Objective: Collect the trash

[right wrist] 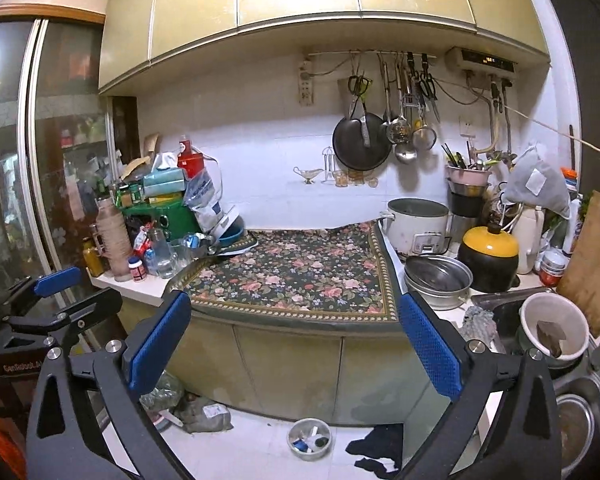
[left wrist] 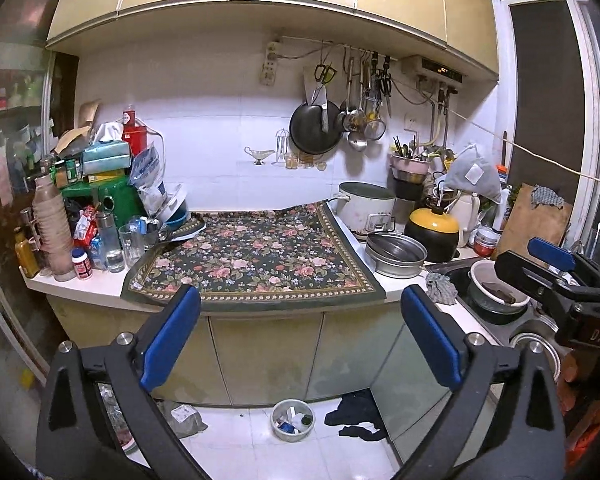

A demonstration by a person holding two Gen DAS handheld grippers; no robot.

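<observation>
A small round bin point(left wrist: 293, 419) with scraps inside stands on the white floor below the counter; it also shows in the right wrist view point(right wrist: 310, 438). My left gripper point(left wrist: 300, 340) is open and empty, held high in front of the cabinet doors. My right gripper point(right wrist: 296, 346) is open and empty at about the same height; it shows at the right edge of the left wrist view point(left wrist: 556, 268). The left gripper shows at the left edge of the right wrist view point(right wrist: 60, 292). A dark cloth point(left wrist: 358, 416) and a grey bag point(left wrist: 186, 420) lie on the floor near the bin.
A floral cloth point(left wrist: 256, 256) covers the counter. Bottles, jars and boxes point(left wrist: 96, 208) crowd its left end. A rice cooker point(left wrist: 366, 208), metal pots point(left wrist: 396, 254) and a yellow-lidded pot point(left wrist: 434, 232) stand to the right. A sink with a white bowl point(right wrist: 554, 330) is at far right.
</observation>
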